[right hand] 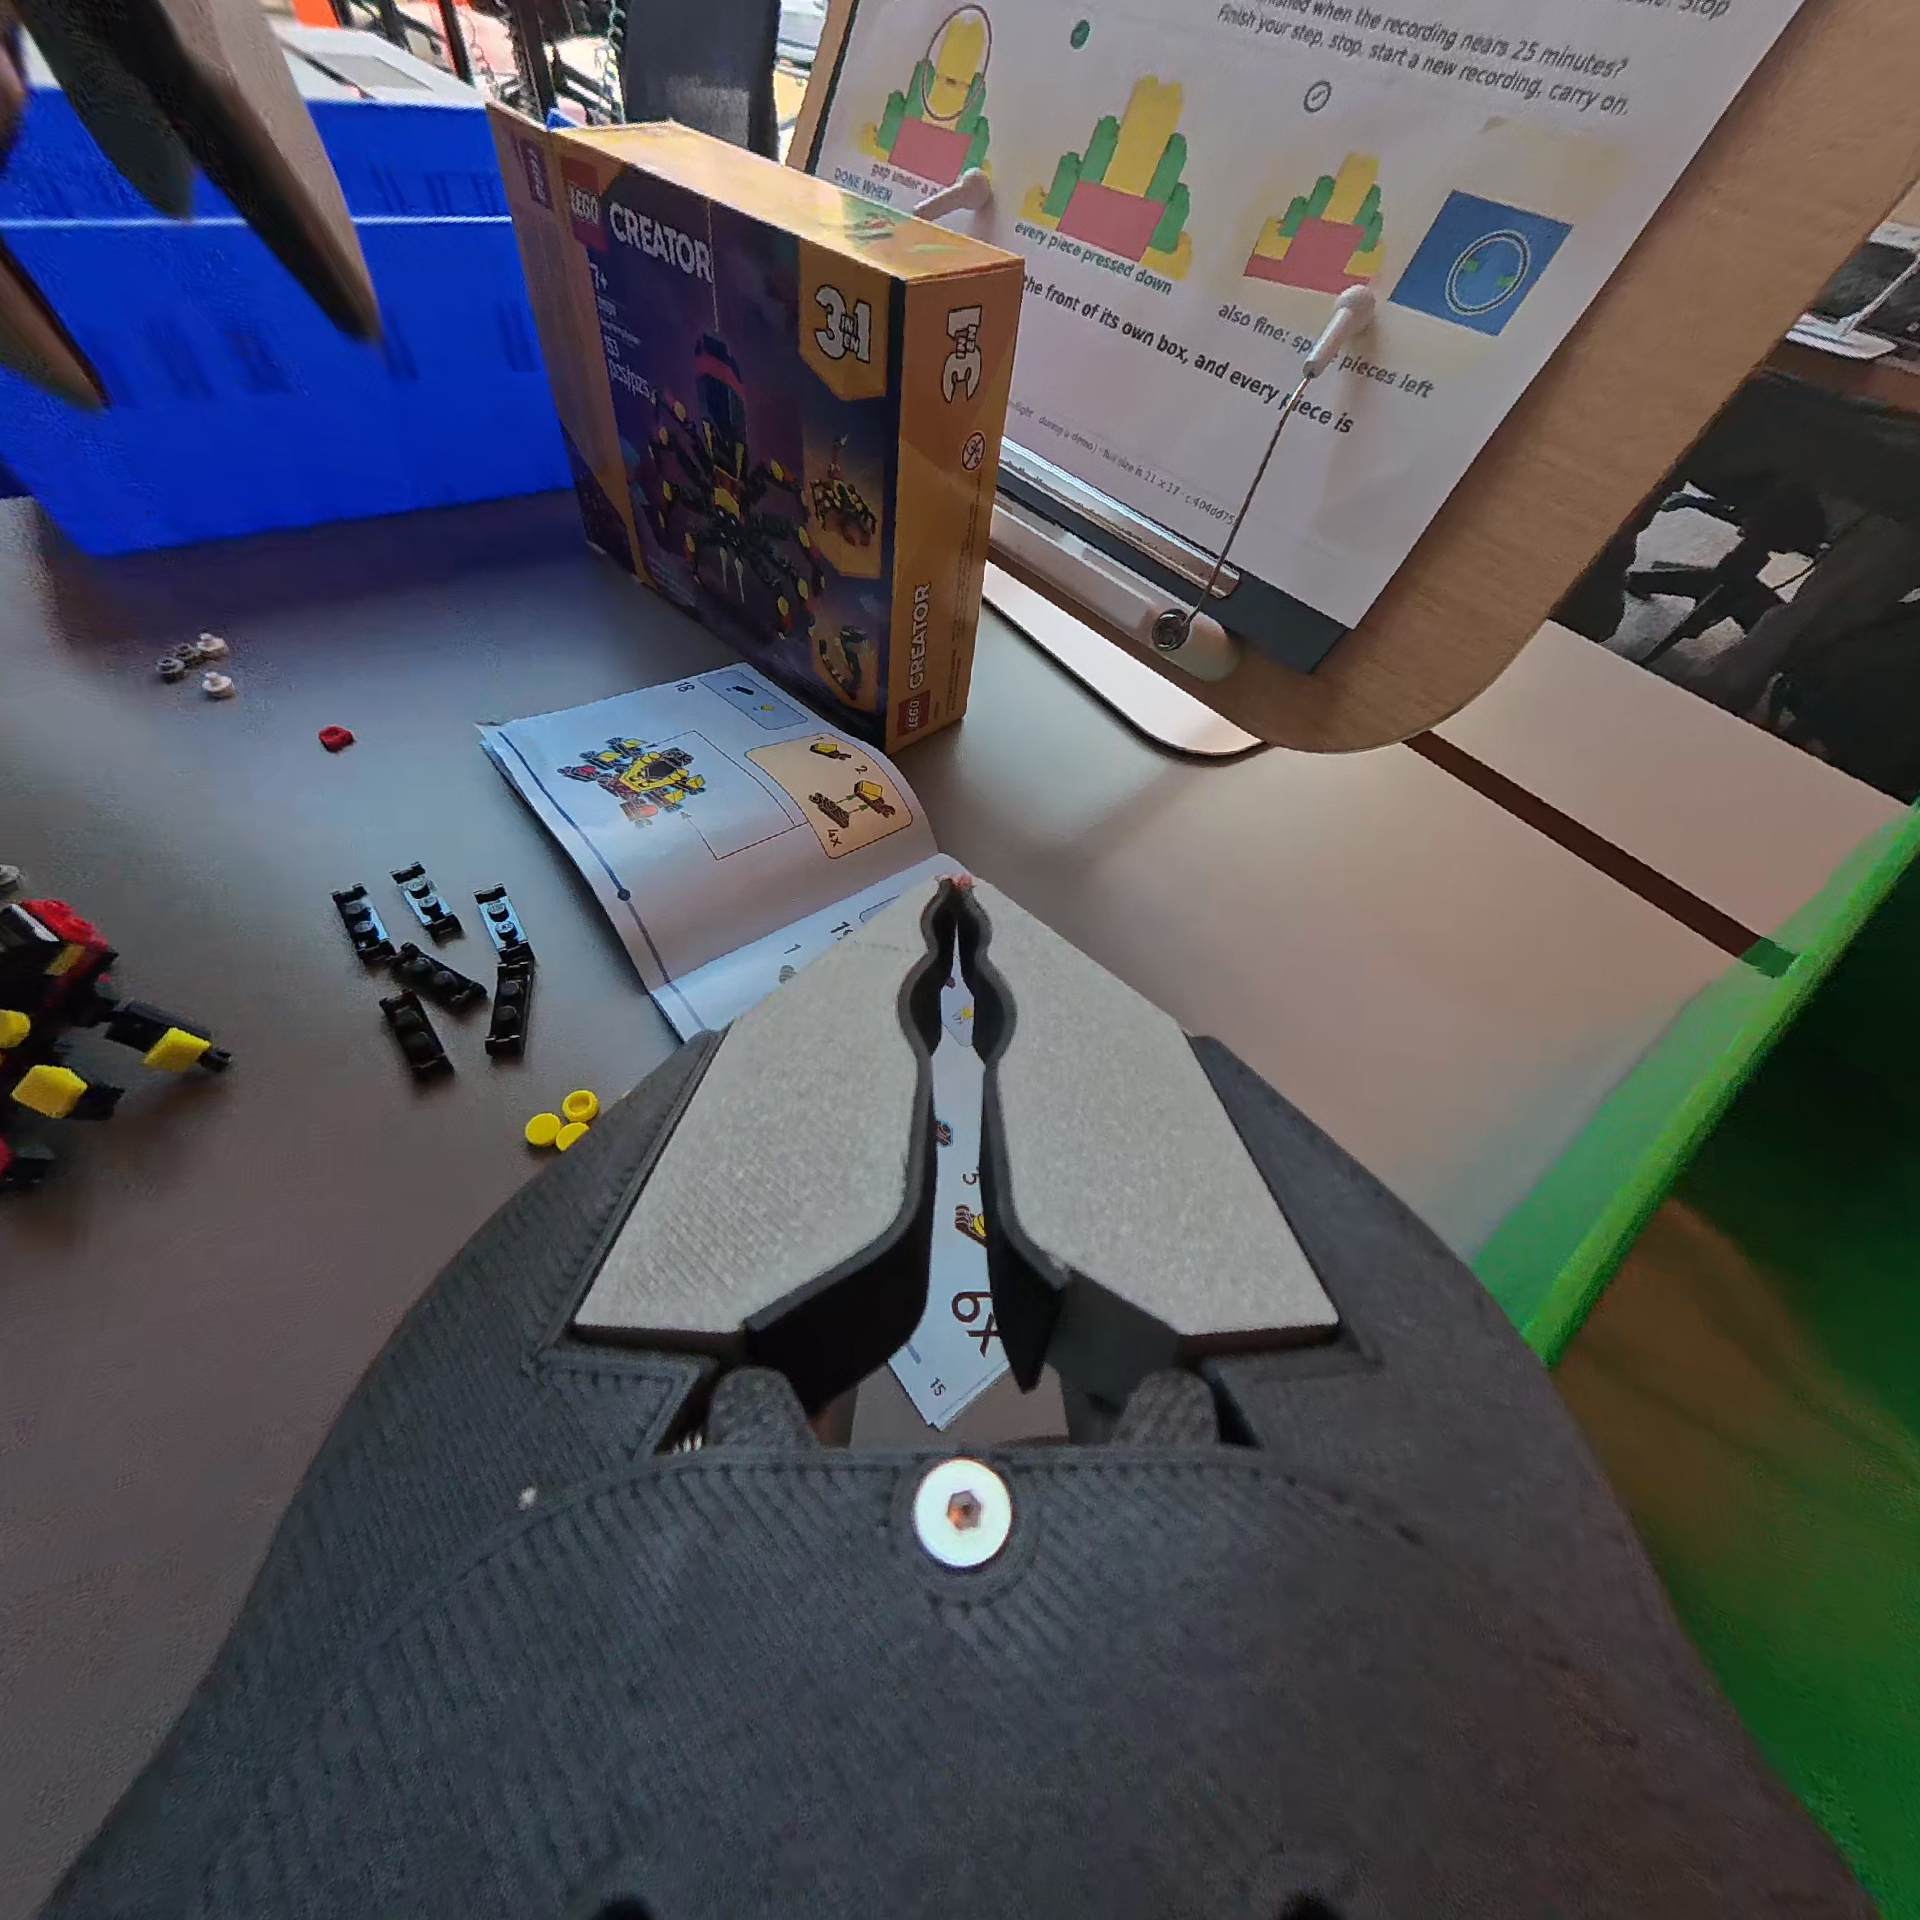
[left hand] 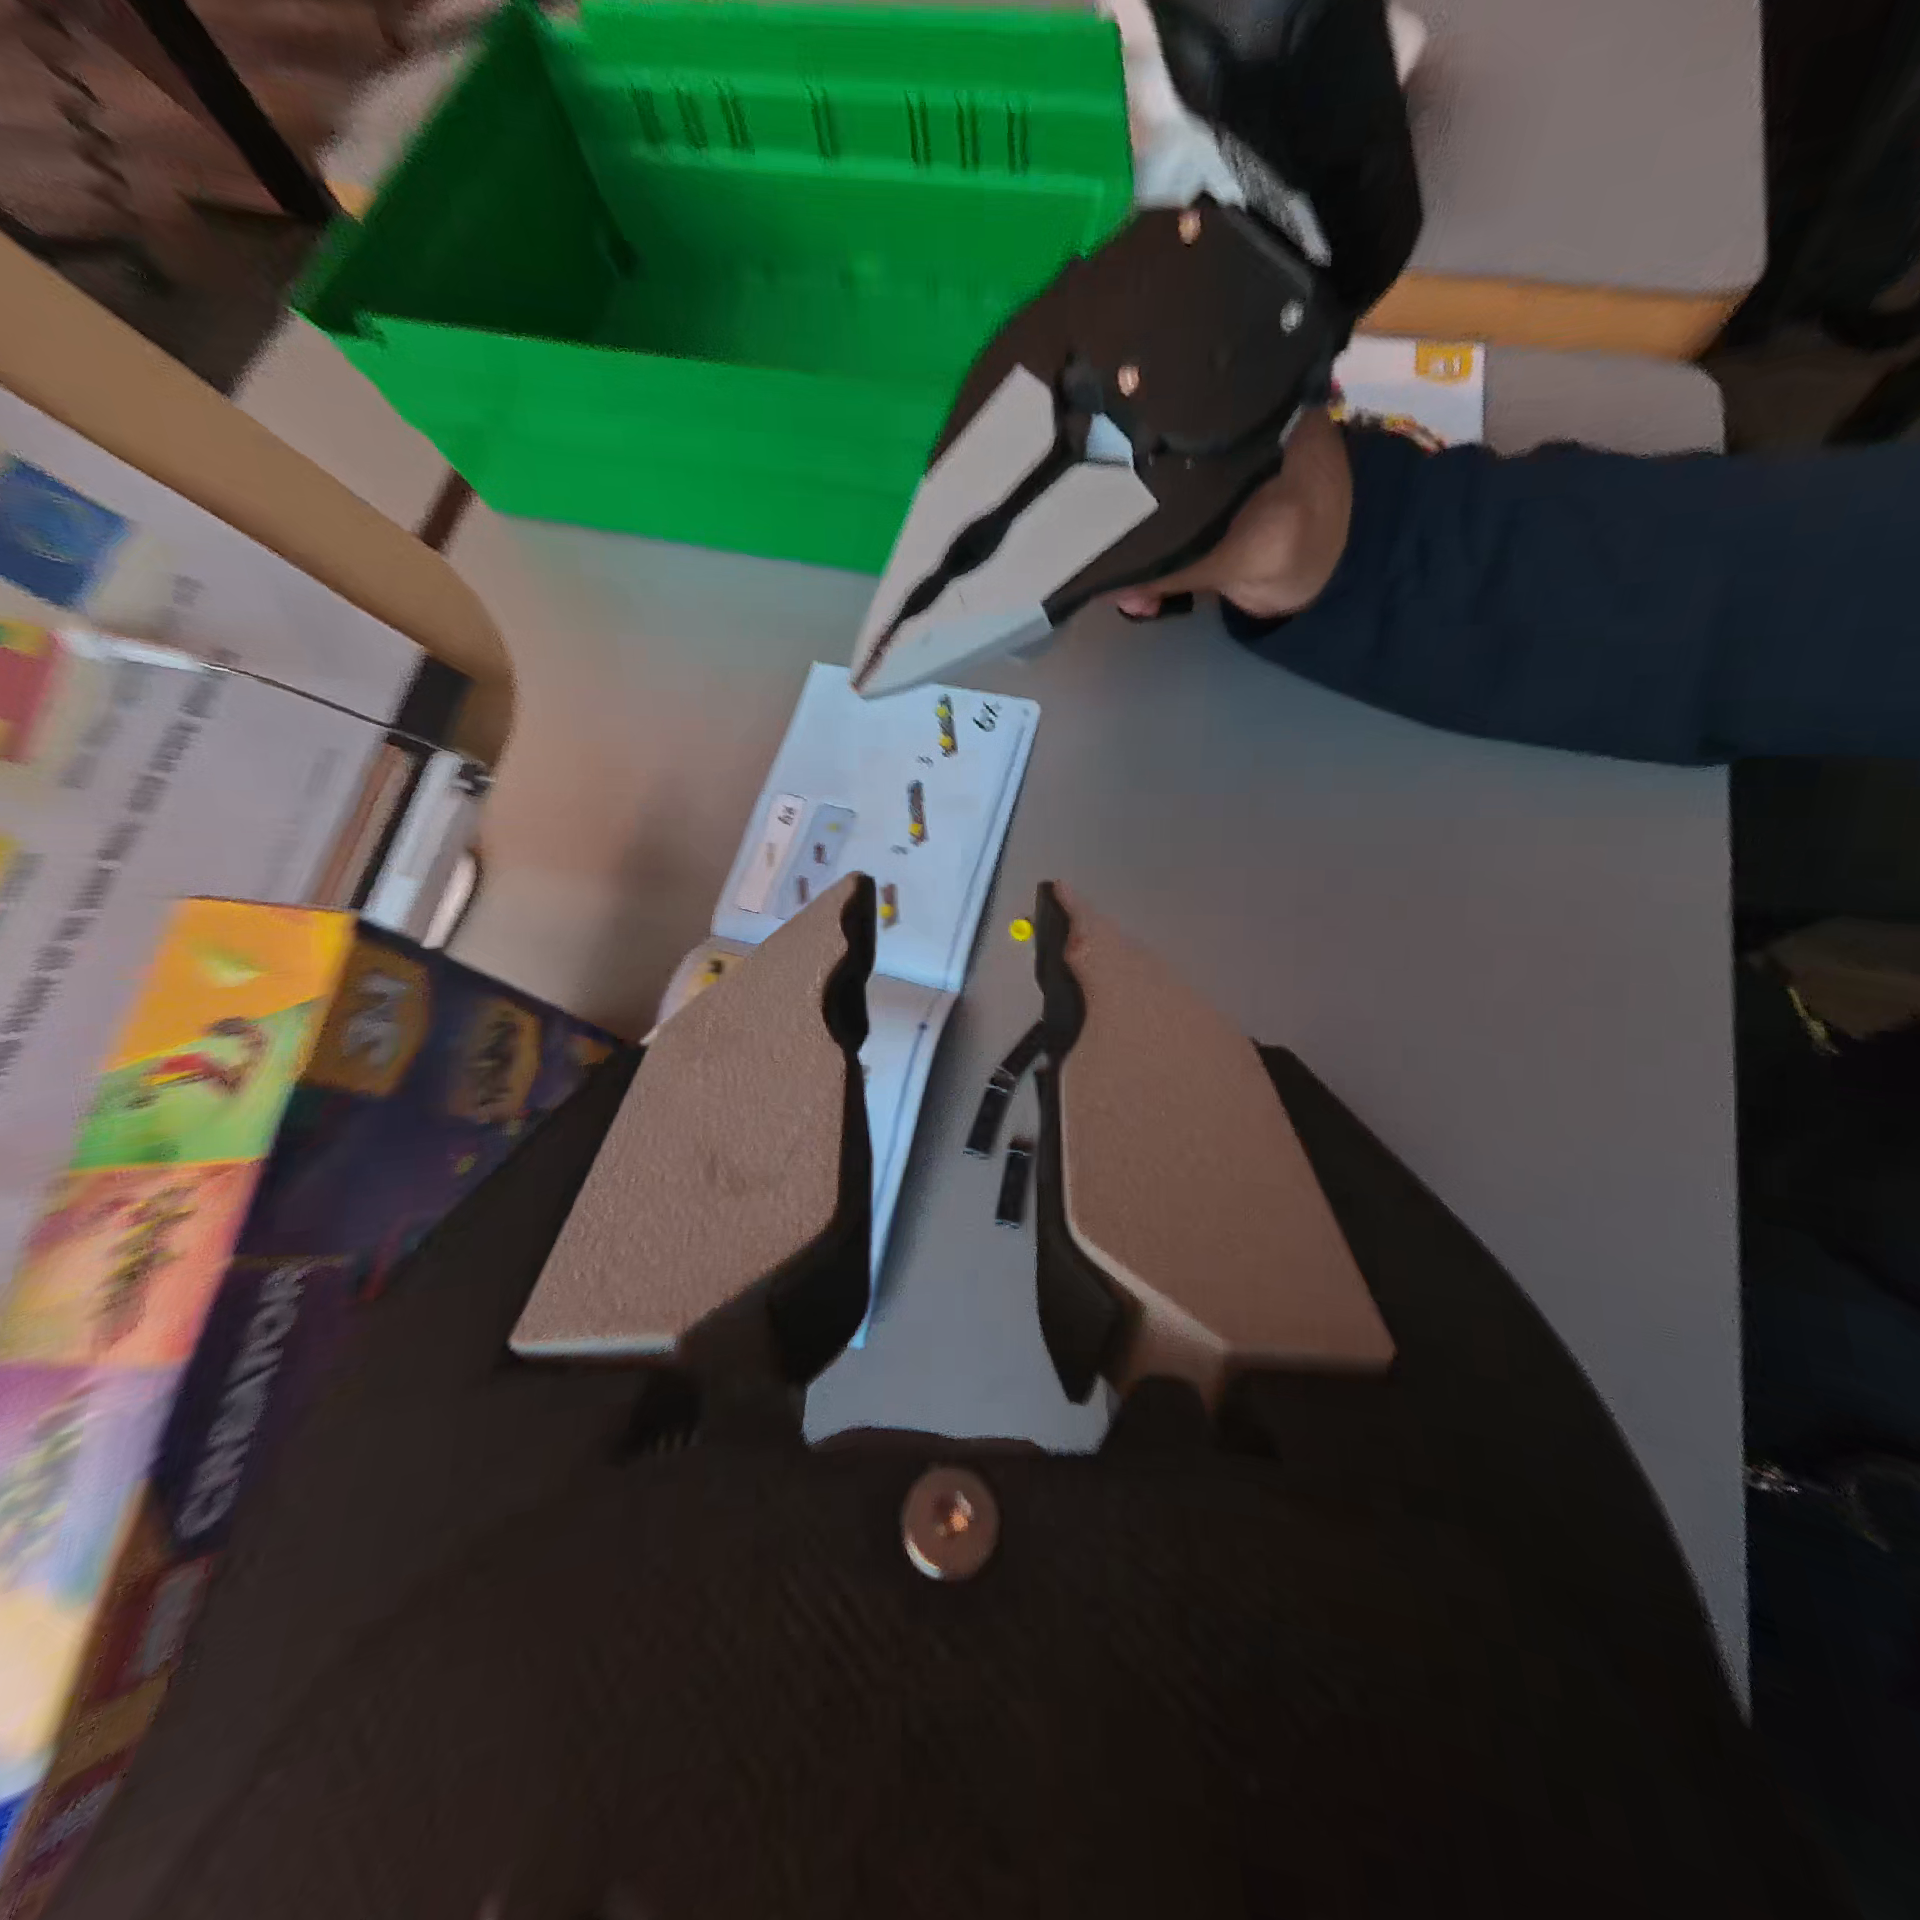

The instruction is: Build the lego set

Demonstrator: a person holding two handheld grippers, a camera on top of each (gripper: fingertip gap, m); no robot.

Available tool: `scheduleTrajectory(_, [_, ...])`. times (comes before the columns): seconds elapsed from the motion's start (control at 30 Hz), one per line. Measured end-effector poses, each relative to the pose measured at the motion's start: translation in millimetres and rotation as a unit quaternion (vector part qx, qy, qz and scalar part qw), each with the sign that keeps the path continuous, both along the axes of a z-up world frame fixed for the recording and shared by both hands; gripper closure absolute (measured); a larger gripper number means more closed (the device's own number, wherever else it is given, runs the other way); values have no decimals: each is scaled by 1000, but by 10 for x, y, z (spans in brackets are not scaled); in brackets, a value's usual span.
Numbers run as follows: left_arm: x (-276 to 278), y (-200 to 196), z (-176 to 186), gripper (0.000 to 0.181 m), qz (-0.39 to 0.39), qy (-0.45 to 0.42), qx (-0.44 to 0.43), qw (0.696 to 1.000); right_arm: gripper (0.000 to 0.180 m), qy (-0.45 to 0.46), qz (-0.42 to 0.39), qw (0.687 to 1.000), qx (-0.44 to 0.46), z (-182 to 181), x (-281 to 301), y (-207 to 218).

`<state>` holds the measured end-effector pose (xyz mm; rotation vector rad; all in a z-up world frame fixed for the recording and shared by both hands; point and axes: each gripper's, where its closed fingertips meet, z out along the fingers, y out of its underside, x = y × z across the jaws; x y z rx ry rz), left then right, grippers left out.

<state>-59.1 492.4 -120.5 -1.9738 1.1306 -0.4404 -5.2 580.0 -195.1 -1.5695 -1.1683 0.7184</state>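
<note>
The open instruction booklet (right hand: 707,821) lies on the grey table (right hand: 260,1299), in front of the upright set box (right hand: 769,436). My right gripper (right hand: 954,889) is shut low over the booklet, with a tiny reddish speck at its tips that I cannot identify. It also shows in the left wrist view (left hand: 871,681), tips at the booklet's (left hand: 883,790) far corner. My left gripper (left hand: 954,902) is open and empty above the booklet's near edge, over a yellow round piece (left hand: 1021,930) and black plates (left hand: 992,1117). Several black plates (right hand: 436,966), yellow rounds (right hand: 561,1122) and a partly built black, red and yellow model (right hand: 62,1018) lie left.
A green bin (left hand: 727,312) stands behind the booklet and also shows in the right wrist view (right hand: 1714,1143). A blue bin (right hand: 260,364) is at the back left. A wooden board with a printed sheet (right hand: 1299,260) leans behind the box. A small red piece (right hand: 335,738) and grey pieces (right hand: 197,660) lie loose. Across from one pair of fingers to the other is roughly 12 centimetres. The small red piece (right hand: 335,738) sits 20 centimetres or so from the ends of my left fingers.
</note>
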Motion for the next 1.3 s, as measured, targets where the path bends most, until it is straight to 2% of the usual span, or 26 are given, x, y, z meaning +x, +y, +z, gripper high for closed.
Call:
scheduleTrajectory(0.2, [-653, -25, 761, 151, 76, -33, 109, 991, 180, -9, -1, 1000, -2, -46, -15, 3])
scheduleTrajectory(0.47, [-1625, -121, 1299, 145, 180, -65, 171, 966, 180, -33, 1, 999, 0, -159, -48, -3])
scheduleTrajectory(0.6, [-1884, -183, 1476, 141, 198, -97, 187, 957, 180, -46, 7, 999, -7, -233, -75, -19])
scheduleTrajectory(1.13, [-2442, -148, 1426, 141, 229, -58, 192, 953, 180, -101, 9, 995, 10, -430, -117, -10])
scheduleTrajectory(1.3, [-2720, -133, 1097, 141, 216, -18, 127, 968, 180, -99, 4, 995, 19, -420, -114, 30])
